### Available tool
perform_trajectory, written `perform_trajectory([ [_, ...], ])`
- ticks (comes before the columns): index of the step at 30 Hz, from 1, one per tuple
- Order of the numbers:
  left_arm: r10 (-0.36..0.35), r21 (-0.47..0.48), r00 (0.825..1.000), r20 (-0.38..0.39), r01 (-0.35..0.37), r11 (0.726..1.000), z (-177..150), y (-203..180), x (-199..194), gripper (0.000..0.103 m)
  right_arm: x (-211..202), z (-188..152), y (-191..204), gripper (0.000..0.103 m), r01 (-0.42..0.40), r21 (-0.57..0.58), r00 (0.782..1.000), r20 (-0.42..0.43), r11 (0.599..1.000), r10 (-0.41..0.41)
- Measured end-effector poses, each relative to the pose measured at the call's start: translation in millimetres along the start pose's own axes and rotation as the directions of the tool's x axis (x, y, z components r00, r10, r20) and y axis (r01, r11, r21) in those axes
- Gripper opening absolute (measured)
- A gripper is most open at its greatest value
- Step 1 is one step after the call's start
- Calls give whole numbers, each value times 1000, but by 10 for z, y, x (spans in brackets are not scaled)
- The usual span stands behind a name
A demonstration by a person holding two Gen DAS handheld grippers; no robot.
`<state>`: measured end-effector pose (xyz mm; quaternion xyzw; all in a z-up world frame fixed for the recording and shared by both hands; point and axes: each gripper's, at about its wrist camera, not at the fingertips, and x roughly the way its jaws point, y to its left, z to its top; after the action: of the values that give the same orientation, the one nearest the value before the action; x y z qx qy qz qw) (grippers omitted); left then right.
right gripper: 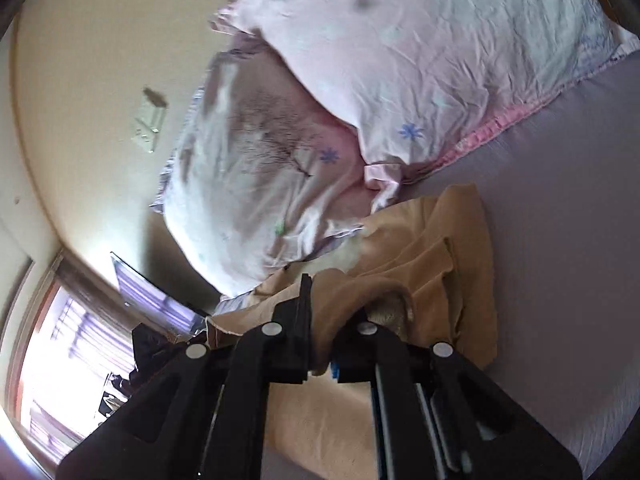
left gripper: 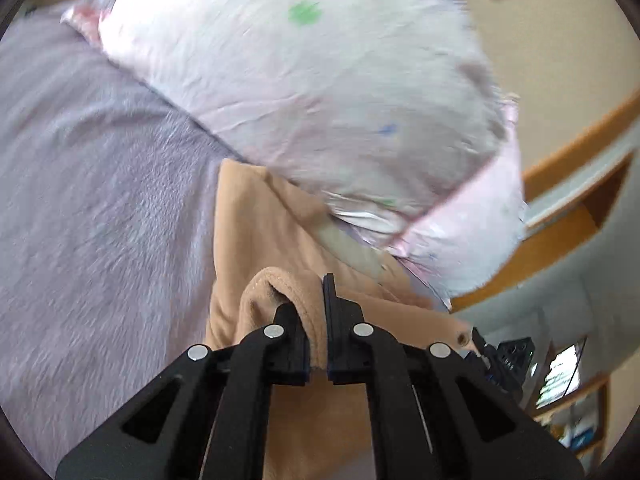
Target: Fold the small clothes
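- Left tool: jaws clamped on a rolled hem of the tan fleece garment; cloth bunched between the pads.
- Right tool: clamped on another edge of the same garment, fabric humped over the far pad.
- Garment lies on the lilac bed sheet, far end touching the floral pillows; rumpled, no clean crease visible.
- Judgement: early in the fold. Both edges gripped, cloth not yet laid over or flattened.
- Left view only: wooden shelving on the right, and the right tool's tip beside the garment.
- Right view only: second pillow, window, wall switch.
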<state>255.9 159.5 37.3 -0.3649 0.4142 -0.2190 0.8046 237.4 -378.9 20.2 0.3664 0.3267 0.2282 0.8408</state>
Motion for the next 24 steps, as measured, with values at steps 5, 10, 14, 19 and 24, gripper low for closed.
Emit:
perform_trajectory([
  [5,42,-1,999,12,-42,999,313,22,303,4,451,342,-144,7,85,22,996,-3,996,-85],
  [10,18,-155,1000,-4,-18,988,568,223,584,4,865,516,-415,36,257,138,967,-32,957,-255],
  [14,-47,-243,998,36,54,969,669,339,469,49,856,551,-474,52,331,162,942,-4,930,-335],
  [19,-19,-110,994,109,31,993,618,197,-93,85,375,454,-201,63,330,79,936,98,941,-337],
  [24,87,29,995,-45,-86,996,209,140,-268,85,129,128,-118,52,292,-38,956,41,956,-290],
])
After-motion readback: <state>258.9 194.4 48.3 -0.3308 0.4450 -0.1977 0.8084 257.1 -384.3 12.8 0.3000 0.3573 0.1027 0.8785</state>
